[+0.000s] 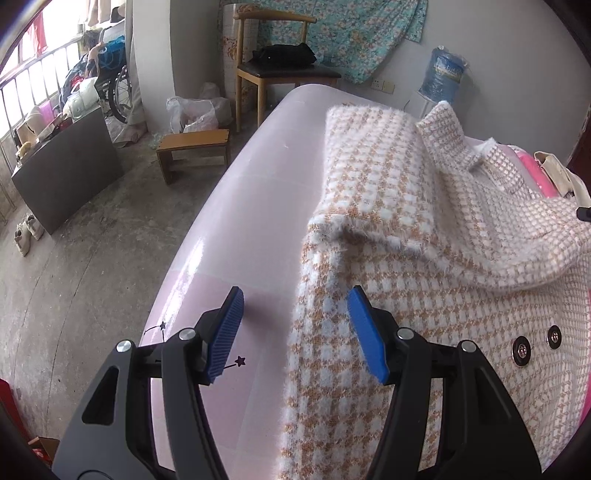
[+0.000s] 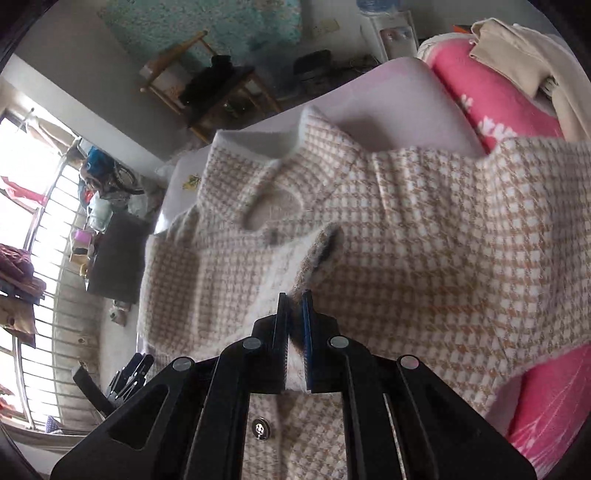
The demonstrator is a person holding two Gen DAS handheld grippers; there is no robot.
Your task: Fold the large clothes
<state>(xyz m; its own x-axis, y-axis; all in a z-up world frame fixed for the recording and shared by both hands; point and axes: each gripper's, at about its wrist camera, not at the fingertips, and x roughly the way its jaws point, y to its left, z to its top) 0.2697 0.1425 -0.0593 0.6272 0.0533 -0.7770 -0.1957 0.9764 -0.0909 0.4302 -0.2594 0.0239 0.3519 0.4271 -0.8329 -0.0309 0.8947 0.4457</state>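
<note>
- Filling most of both views: one pale pink table [image 1: 236, 206], glossy, faint grid lines, two small black star marks near the close edge.
- Beyond the table edge: bare grey concrete floor [image 1: 92, 266], grey walls, one barred window [image 1: 33, 70] bright at the left, one turquoise floral cloth [image 1: 332, 33] hung on the far wall.
- Spread on the table: one large houndstooth coat [image 1: 406, 302], tan and white, fuzzy, collar towards the far end, one sleeve [image 1: 373, 173] folded across the body, two dark buttons [image 1: 521, 350] side by side in the left wrist view.
- Lying just beside the coat, at the right: one pink blanket [image 2: 491, 99], one cream garment [image 2: 524, 55] on top of it.
- Standing against the wall: one wooden chair [image 1: 280, 74] with a black bundle on the seat, one low wooden stool [image 1: 192, 147], one dark board [image 1: 66, 173] leaning, one water jug [image 1: 445, 72].
- Left gripper [image 1: 295, 332]: blue pads spread wide, empty, straddling the coat's left edge.
- Right gripper [image 2: 294, 325]: pads pressed together, pinching a fold of the coat's fuzzy edge, lifted off the body.
</note>
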